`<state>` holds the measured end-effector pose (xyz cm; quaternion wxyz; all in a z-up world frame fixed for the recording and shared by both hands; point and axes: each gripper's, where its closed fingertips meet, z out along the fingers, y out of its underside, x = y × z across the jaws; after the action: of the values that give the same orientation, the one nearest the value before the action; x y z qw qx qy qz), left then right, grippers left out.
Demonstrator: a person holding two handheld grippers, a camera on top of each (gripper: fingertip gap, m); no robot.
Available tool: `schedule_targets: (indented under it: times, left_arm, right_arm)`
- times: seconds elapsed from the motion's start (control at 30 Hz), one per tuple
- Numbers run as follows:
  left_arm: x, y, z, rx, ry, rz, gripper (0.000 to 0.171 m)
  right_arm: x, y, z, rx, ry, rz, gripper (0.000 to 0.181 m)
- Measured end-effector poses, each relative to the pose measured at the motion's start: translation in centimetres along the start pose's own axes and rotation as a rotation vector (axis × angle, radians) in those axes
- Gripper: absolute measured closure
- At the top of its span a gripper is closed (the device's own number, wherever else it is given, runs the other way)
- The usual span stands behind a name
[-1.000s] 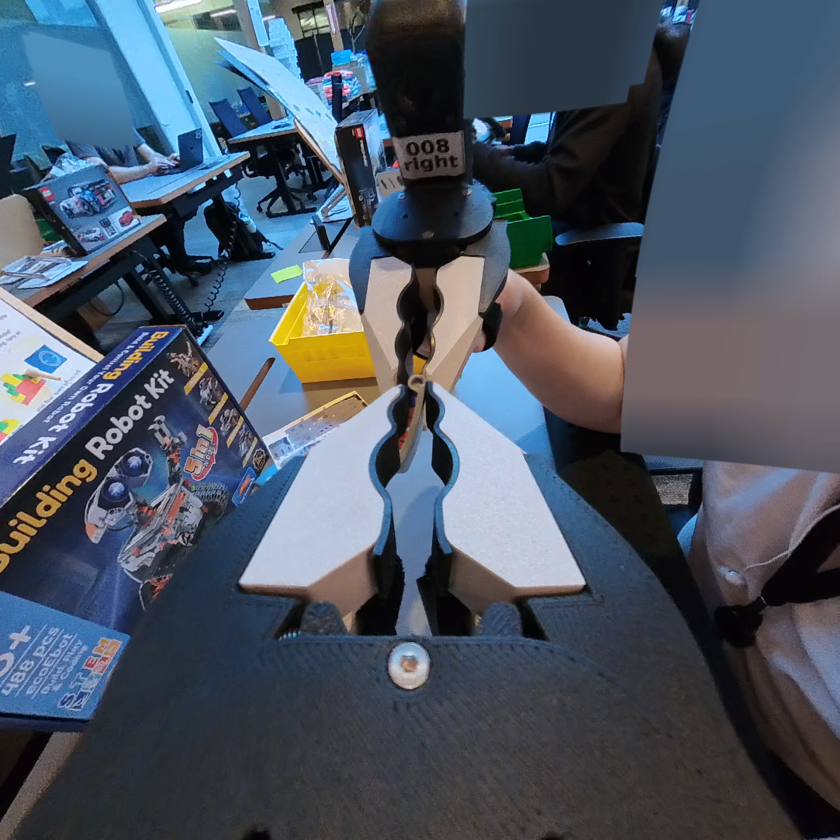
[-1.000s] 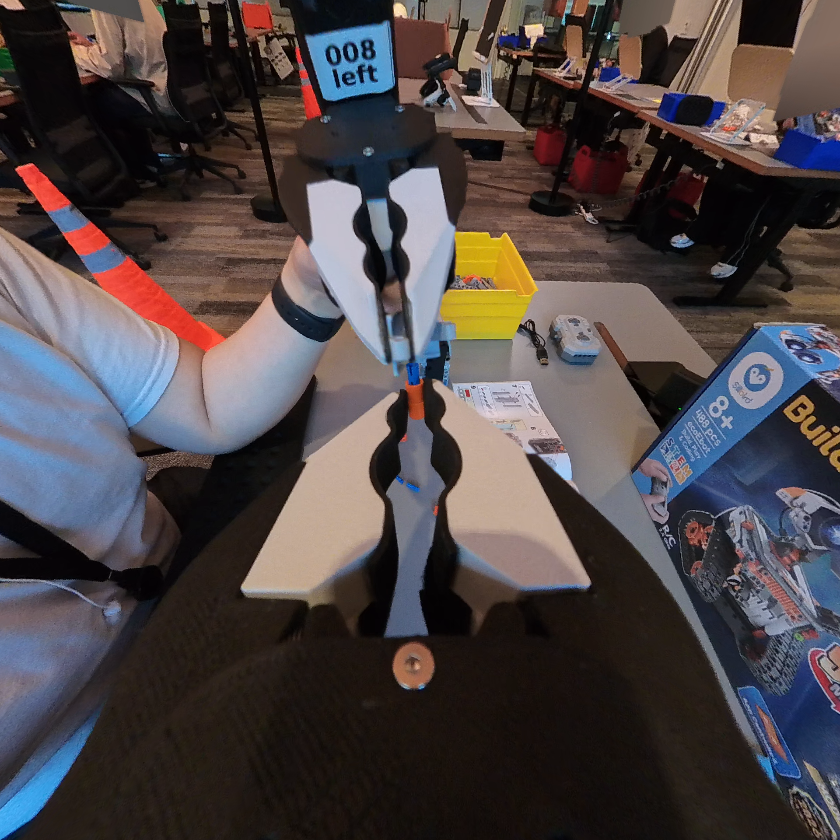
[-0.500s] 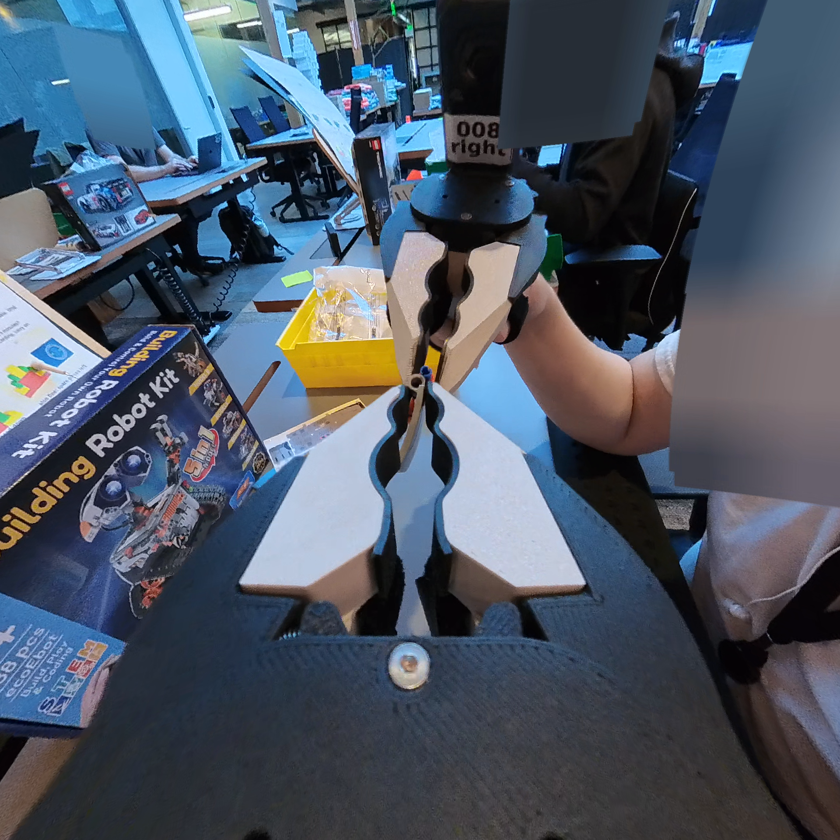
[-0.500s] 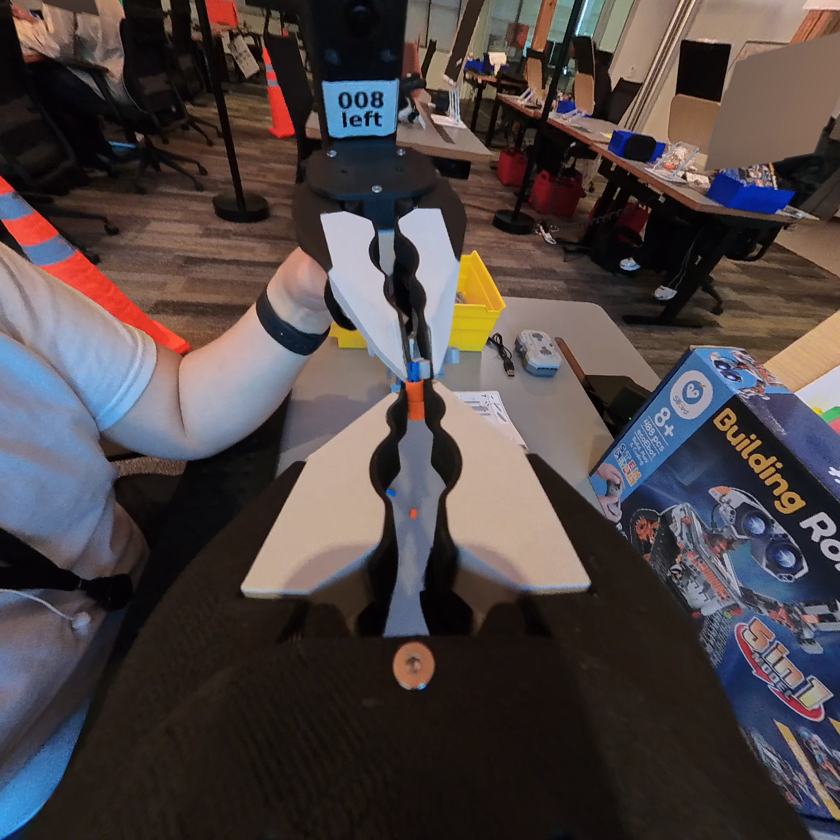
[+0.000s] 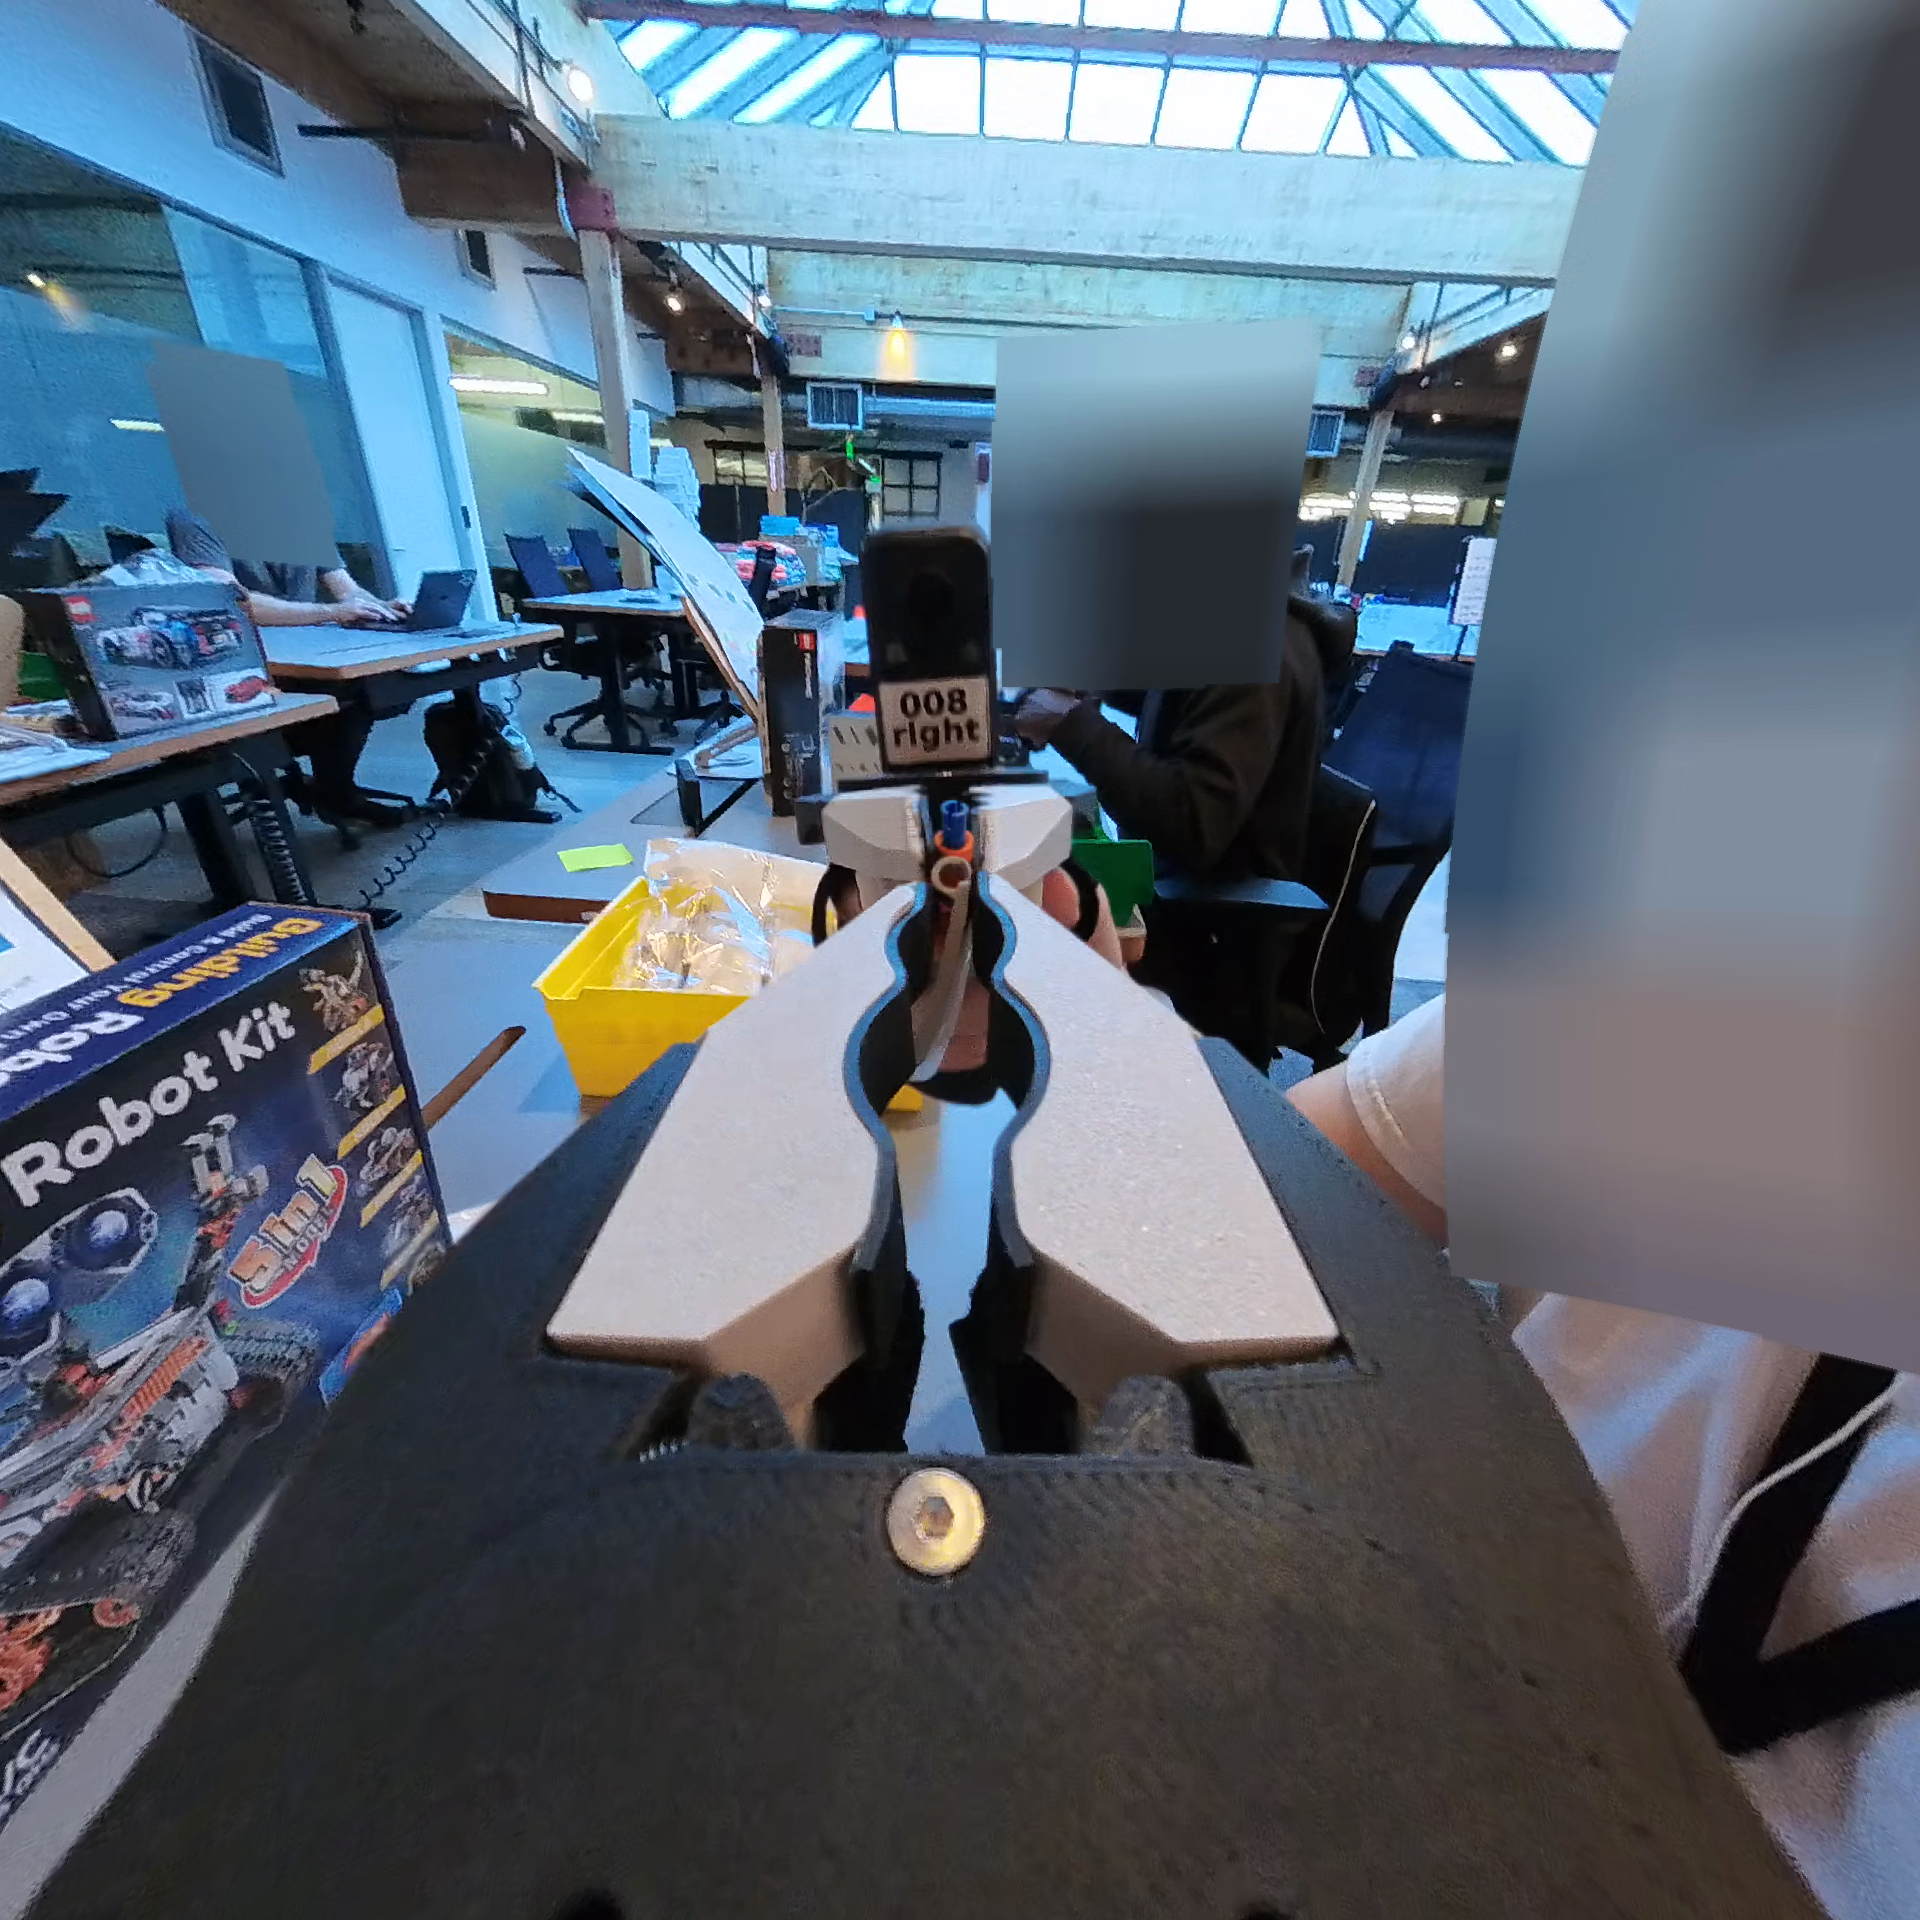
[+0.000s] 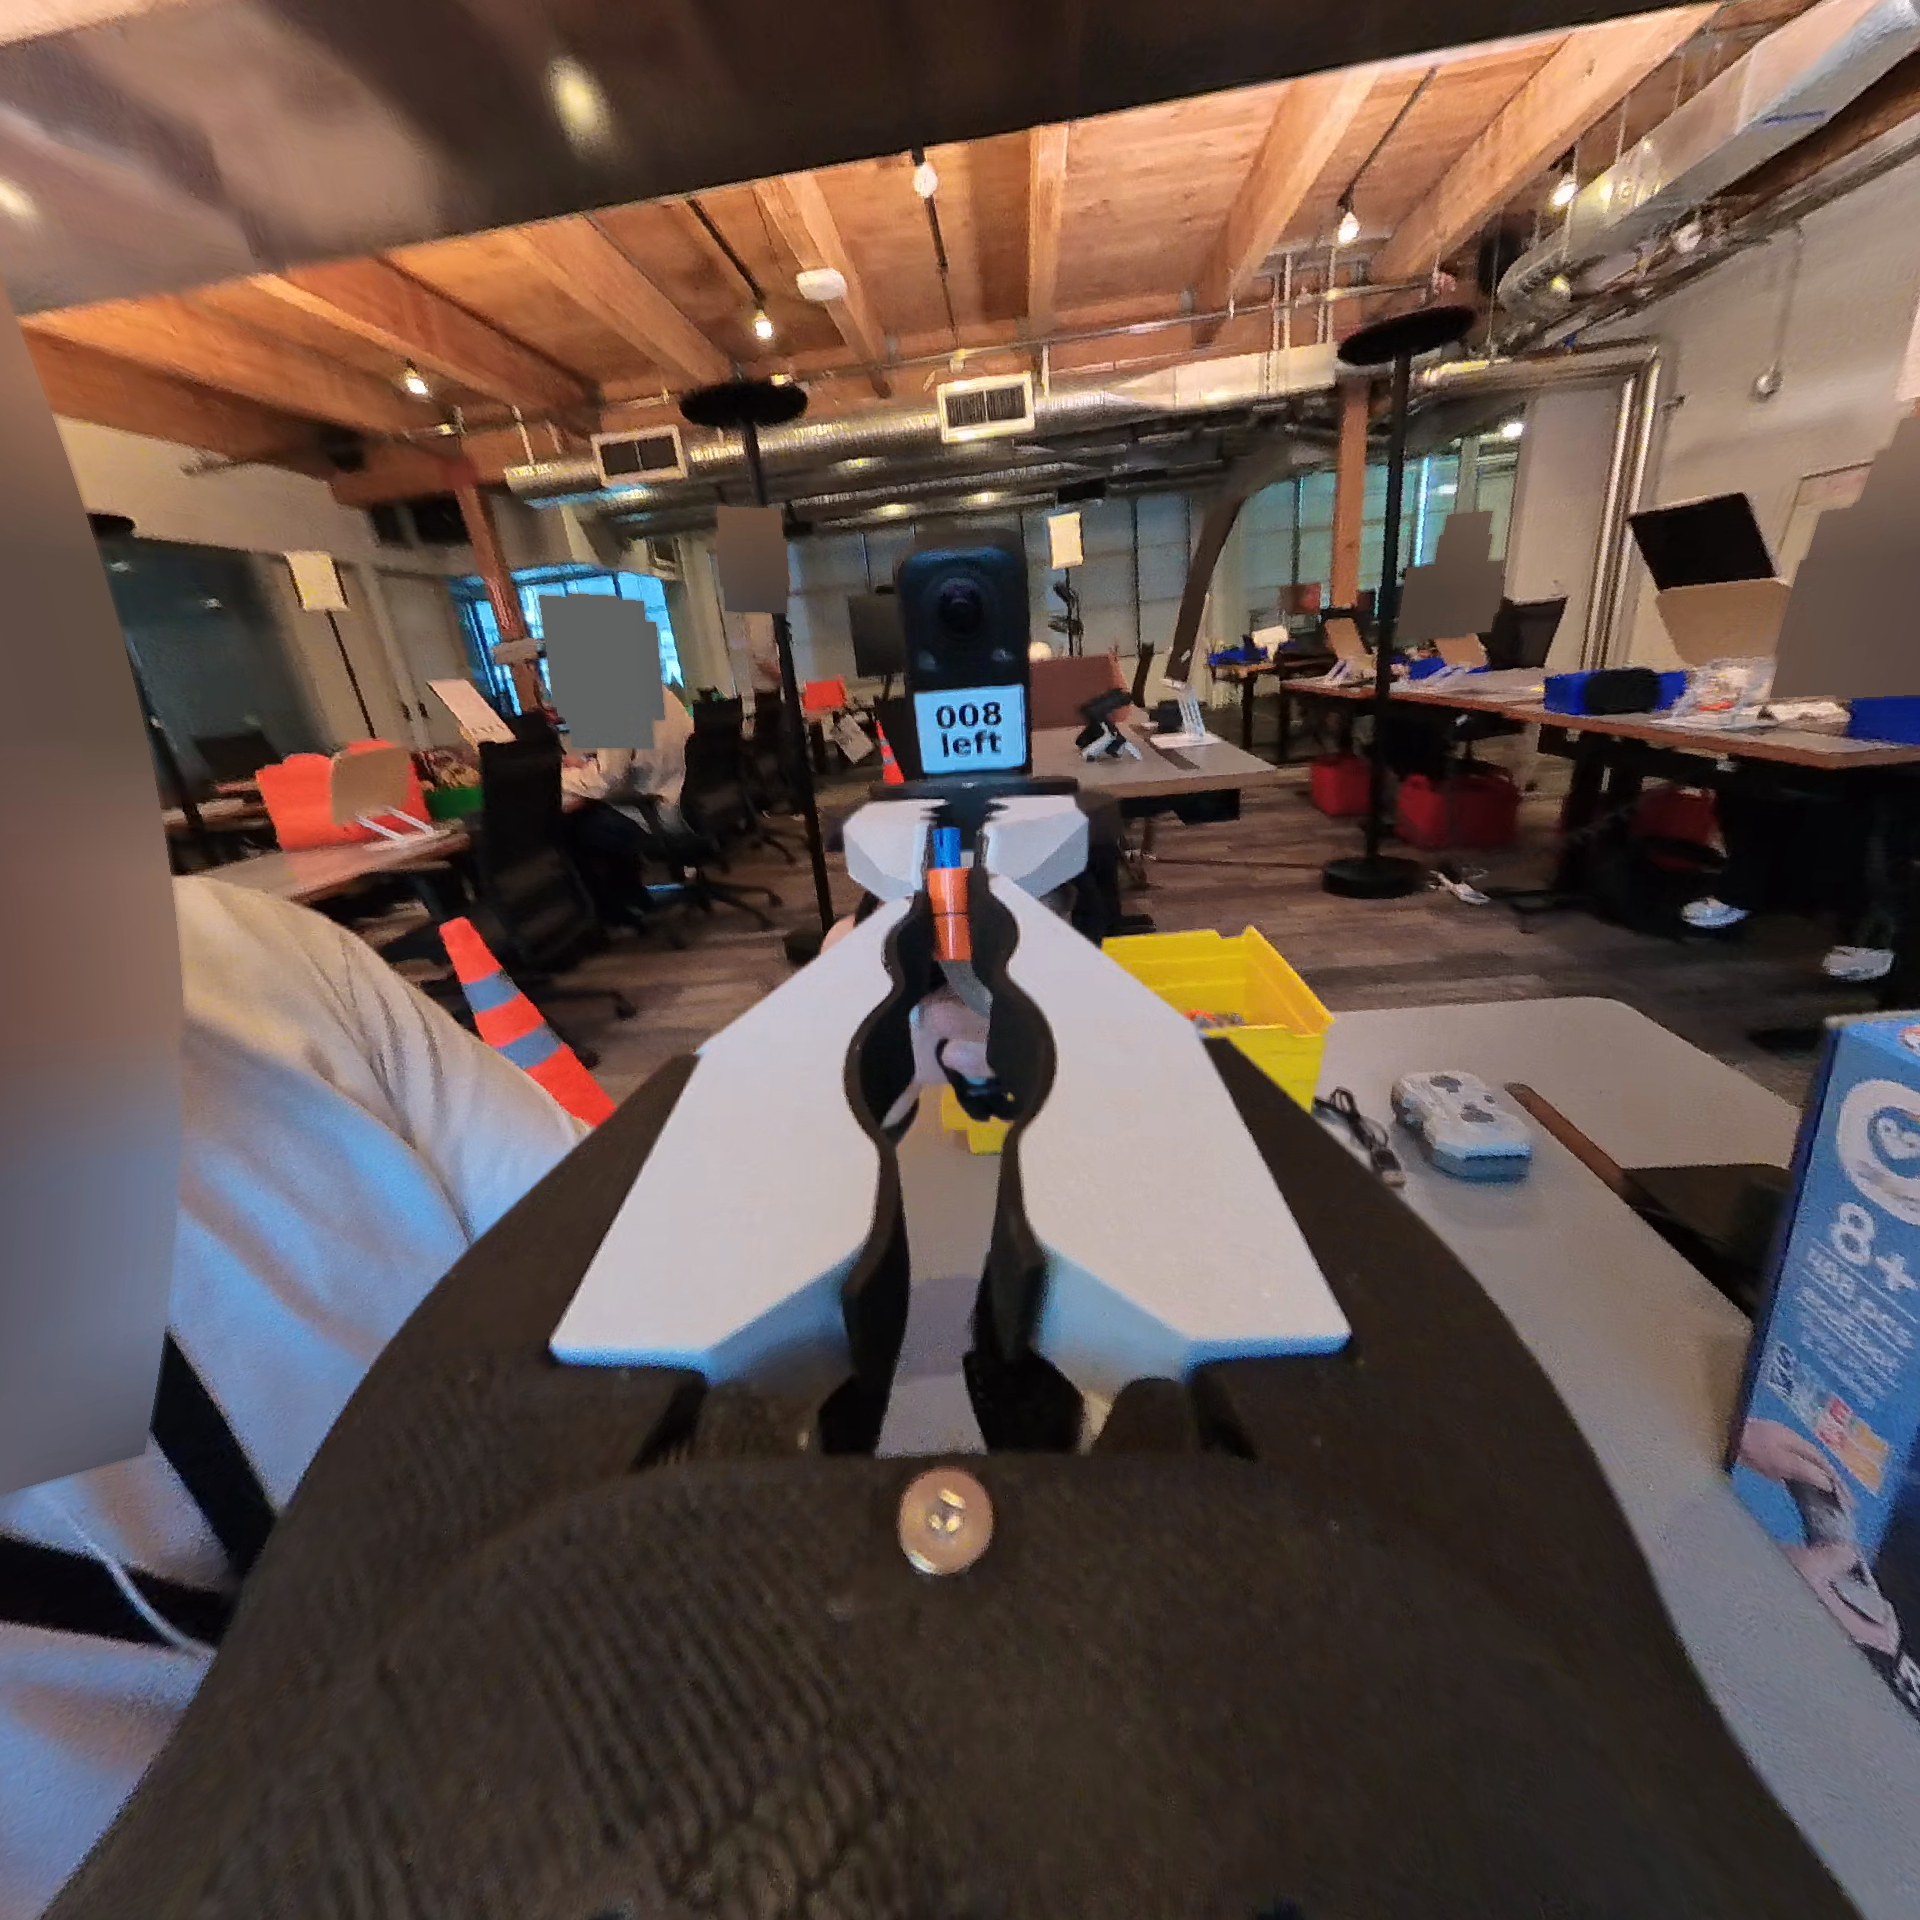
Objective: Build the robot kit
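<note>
while both tools are raised level and meet tip to tip above the grey table [image 6: 1621, 1288], the left gripper [image 5: 951, 883] is pinched on a grey beam piece [image 5: 940, 997] and the right gripper [image 6: 951, 914] is pinched on an orange connector [image 6: 949, 920] with a blue pin [image 6: 943, 844] at its far end. below and beyond them sits a yellow bin [image 5: 644, 1013]; a blue kit box [image 5: 197, 1195] stands at the table's edge, a grey controller [image 6: 1460, 1122] near the far rim.
</note>
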<state>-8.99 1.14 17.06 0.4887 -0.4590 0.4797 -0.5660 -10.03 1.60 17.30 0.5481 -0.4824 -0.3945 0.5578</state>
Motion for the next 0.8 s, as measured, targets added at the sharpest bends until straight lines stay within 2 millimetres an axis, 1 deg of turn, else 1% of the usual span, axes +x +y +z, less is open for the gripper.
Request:
schedule_targets:
  times: [0.1, 0.37, 0.53, 0.6, 0.67, 0.73, 0.8]
  left_arm:
    - [0.1, -0.3, 0.1, 0.026, 0.019, -0.024, 0.167]
    - [-0.1, -0.7, -0.1, 0.063, 0.022, -0.056, 0.167]
    - [-0.4, -0.9, 0.0, 0.087, 0.022, -0.086, 0.167]
    - [-0.7, -0.9, 0.1, 0.102, 0.008, -0.104, 0.168]
    - [-1.0, -1.1, 0.2, 0.133, 0.003, -0.138, 0.167]
    - [-1.0, -1.2, 0.3, 0.16, 0.029, -0.168, 0.167]
    - [-1.3, -1.0, 0.3, 0.154, 0.024, -0.179, 0.168]
  right_arm:
    - [-0.2, -0.6, 0.1, 0.074, -0.032, 0.025, 0.176]
    - [-0.1, -1.3, 0.4, 0.221, -0.128, 0.197, 0.176]
    - [0.1, -1.9, 0.3, 0.361, -0.163, 0.269, 0.176]
    - [0.5, -2.1, 0.2, 0.407, -0.136, 0.245, 0.176]
    - [0.6, -2.2, 0.1, 0.45, -0.079, 0.164, 0.176]
    - [0.4, -2.3, 0.1, 0.458, -0.043, 0.088, 0.175]
    - [0.6, -2.2, 0.0, 0.424, 0.0, 0.043, 0.175]
